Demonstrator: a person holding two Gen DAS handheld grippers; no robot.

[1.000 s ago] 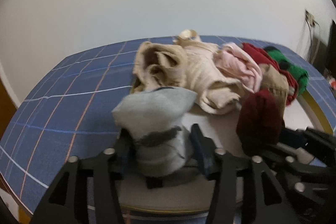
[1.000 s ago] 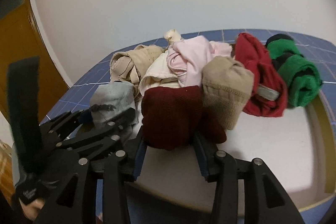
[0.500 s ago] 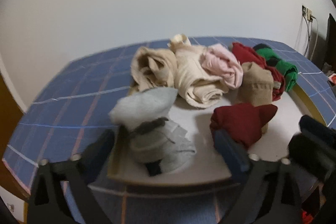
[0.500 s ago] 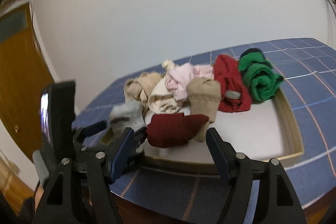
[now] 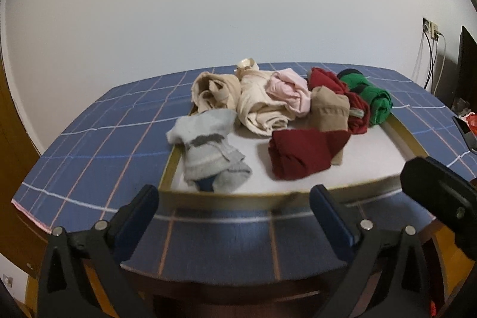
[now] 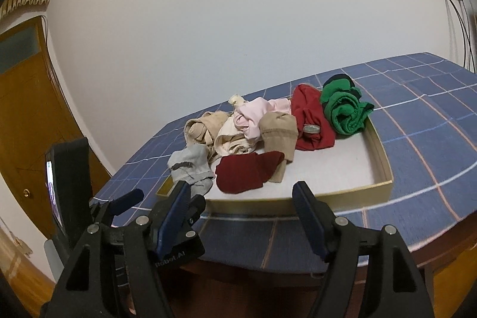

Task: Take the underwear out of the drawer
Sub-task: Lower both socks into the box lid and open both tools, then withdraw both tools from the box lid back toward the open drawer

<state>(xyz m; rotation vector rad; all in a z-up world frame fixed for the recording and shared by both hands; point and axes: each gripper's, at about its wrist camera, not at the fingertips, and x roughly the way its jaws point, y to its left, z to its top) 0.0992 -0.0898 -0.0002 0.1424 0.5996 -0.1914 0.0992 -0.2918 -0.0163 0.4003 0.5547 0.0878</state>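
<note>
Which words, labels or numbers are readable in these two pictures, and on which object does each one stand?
"Robot.AI": embossed on the black body of the left gripper, seen in the right wrist view.
Grey tag on the red garment: too small to read.
Lit screen of the phone mounted on the left gripper: too blurred to read.
Nothing else carries readable text.

Blue checked tablecloth (image 5: 98, 145) under shallow tray (image 5: 402, 139)

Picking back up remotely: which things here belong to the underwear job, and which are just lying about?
Job:
- shallow tray
- grey garment
- dark red garment
- piled beige, pink, red, green garments
- left gripper, right gripper, both open and empty

Lying about:
- checked tablecloth
- wall socket and cables
</note>
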